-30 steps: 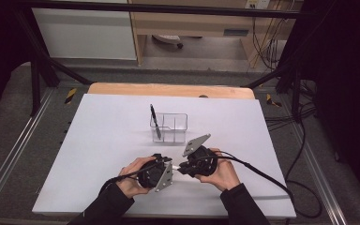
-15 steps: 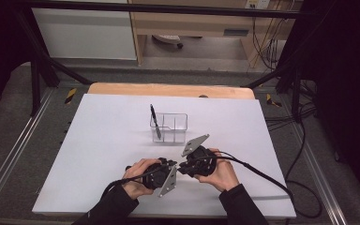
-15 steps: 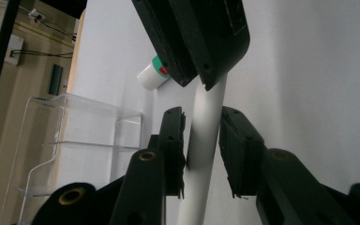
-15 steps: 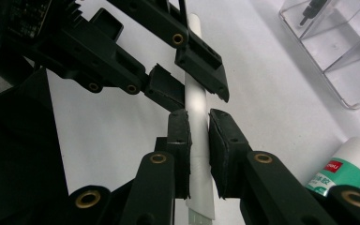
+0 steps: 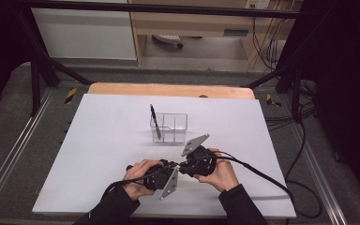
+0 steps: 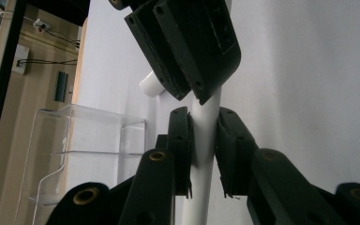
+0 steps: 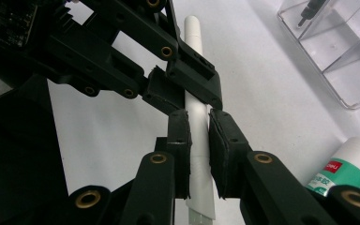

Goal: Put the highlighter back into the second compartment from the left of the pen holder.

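Note:
Near the table's front middle, both hand-held grippers meet tip to tip on one white pen (image 7: 198, 122). My right gripper (image 7: 198, 136) is shut on the pen's barrel, pads pressed on both sides. My left gripper (image 6: 205, 140) has just been closing its jaws and now clamps the same white pen (image 6: 205, 136) farther along. From above, the left gripper (image 5: 176, 168) comes from the left and the right gripper (image 5: 184, 168) from the right. The pen itself is hidden there by the hands.
A clear plastic organiser (image 5: 168, 127) stands mid-table with a black pen (image 5: 155, 121) leaning in its left compartment. A white glue stick with a green label (image 7: 347, 171) lies beside my right gripper. Cables trail off to the right (image 5: 262, 173).
The left hand has edged right toward the right gripper, and its grey plate now tilts lower. The right hand has not moved.

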### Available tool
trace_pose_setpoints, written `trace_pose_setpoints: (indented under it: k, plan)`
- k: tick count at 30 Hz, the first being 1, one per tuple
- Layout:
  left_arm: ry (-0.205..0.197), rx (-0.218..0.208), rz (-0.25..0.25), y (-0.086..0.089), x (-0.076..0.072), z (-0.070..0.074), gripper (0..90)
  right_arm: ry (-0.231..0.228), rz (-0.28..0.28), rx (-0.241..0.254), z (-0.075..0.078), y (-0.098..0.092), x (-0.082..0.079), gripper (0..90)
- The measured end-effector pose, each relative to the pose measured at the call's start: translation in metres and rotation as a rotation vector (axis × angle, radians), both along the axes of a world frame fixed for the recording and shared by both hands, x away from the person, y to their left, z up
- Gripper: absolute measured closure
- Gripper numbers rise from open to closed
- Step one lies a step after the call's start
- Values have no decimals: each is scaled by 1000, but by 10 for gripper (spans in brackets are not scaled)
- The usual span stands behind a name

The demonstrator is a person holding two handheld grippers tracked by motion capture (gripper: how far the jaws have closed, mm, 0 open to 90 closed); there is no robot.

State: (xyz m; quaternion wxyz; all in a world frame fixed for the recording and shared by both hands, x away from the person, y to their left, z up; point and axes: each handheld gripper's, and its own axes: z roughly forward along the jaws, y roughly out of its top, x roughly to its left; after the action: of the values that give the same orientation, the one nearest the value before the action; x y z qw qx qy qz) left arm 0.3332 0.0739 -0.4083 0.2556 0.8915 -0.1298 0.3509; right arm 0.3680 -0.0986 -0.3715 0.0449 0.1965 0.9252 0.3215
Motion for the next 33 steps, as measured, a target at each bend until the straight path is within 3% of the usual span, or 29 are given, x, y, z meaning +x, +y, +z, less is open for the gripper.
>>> trace_pose_setpoints:
  k: [14,24,33]
  plan:
    - [-2,8,20,2,0,2,780,-21,-16,41,1,-2,-1,769]
    - [46,-1,93,15,6,0,780,-58,-82,108,11,-18,-2,567]
    - [80,-27,157,26,13,-1,780,-81,-147,156,9,-44,-6,361]
